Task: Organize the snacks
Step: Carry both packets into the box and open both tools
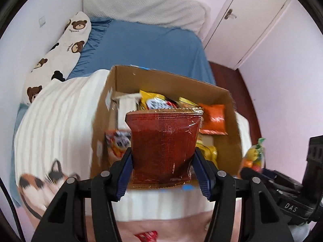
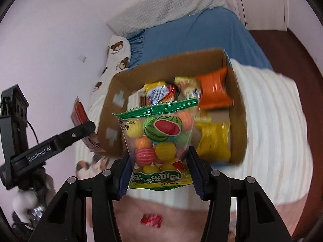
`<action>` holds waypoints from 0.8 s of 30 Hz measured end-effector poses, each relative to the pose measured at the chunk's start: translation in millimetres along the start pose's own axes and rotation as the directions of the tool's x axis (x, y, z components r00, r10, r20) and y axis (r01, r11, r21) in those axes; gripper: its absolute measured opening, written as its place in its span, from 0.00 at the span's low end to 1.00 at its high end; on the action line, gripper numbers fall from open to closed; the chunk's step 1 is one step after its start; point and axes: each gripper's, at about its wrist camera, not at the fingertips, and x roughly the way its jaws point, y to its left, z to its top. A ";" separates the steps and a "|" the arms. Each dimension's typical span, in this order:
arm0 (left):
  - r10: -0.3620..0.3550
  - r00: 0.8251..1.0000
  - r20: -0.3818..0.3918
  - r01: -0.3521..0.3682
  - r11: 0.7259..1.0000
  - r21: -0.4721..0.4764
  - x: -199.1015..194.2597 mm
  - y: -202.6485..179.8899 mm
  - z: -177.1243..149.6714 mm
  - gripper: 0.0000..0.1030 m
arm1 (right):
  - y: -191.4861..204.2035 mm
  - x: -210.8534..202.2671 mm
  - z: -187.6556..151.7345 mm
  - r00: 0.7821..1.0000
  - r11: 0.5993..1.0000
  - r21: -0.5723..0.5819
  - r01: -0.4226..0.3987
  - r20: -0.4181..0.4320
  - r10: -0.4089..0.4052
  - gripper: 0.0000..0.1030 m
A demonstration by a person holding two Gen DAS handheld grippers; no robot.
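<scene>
An open cardboard box (image 1: 171,80) (image 2: 238,121) with several snack packets stands on a striped blanket on the bed. In the left wrist view my left gripper (image 1: 163,159) is shut on a dark red foil packet (image 1: 163,141), held upright above the box's near edge. In the right wrist view my right gripper (image 2: 159,157) is shut on a clear bag of watermelon-print gum balls (image 2: 161,139) with a green top seal, above the box's near-left corner. An orange packet (image 1: 214,119) (image 2: 214,92) and a yellow packet (image 2: 214,139) lie inside the box.
A small red packet (image 1: 146,236) (image 2: 151,220) lies on the pink blanket edge below the grippers. A bear-print pillow (image 1: 58,54) lies along the left wall. The blue sheet (image 1: 151,46) stretches behind the box. A white door (image 1: 248,24) stands at the back right.
</scene>
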 end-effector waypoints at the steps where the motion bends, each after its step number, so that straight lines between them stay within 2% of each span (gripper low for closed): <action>1: 0.012 1.000 -0.012 -0.012 1.000 0.002 7.5 2.9 6.8 0.53 | -0.8 7.3 10.4 1.000 1.000 -0.005 0.015 -0.008 -0.015 0.52; 3: 0.040 0.998 -0.049 -0.040 0.999 -0.001 26.5 10.1 24.5 0.53 | -5.5 20.5 23.7 0.999 0.999 -0.004 0.043 -0.025 -0.043 0.52; 7: 0.070 0.990 -0.124 -0.072 0.997 -0.006 62.9 21.2 39.4 0.53 | -15.0 56.8 47.7 0.992 0.995 0.001 0.096 -0.077 -0.096 0.52; 10: 0.084 0.975 -0.204 -0.087 0.996 -0.007 91.3 29.3 42.4 0.53 | -21.5 81.1 57.1 0.986 0.993 0.005 0.121 -0.114 -0.120 0.53; 12: 0.066 0.963 -0.260 -0.075 0.997 -0.025 106.1 34.9 40.4 0.53 | -26.5 99.4 61.6 0.978 0.990 0.011 0.144 -0.155 -0.140 0.54; 14: 0.045 0.958 -0.285 -0.060 0.997 -0.046 116.2 39.4 39.5 0.57 | -29.6 111.3 62.5 0.974 0.989 0.007 0.148 -0.173 -0.145 0.75; 16: 0.042 0.959 -0.281 -0.057 0.997 -0.047 121.7 41.7 38.4 0.66 | -33.4 118.0 62.4 0.970 0.985 0.001 0.172 -0.173 -0.169 0.89; 19: 0.066 0.971 -0.228 -0.075 0.997 -0.031 120.4 42.3 36.7 0.84 | -34.4 121.5 61.4 0.962 0.979 -0.020 0.203 -0.182 -0.203 0.92; 24: 0.122 0.975 -0.186 -0.123 0.992 0.007 106.5 38.2 29.8 0.96 | -36.3 118.0 55.2 0.953 0.966 -0.039 0.254 -0.163 -0.257 0.95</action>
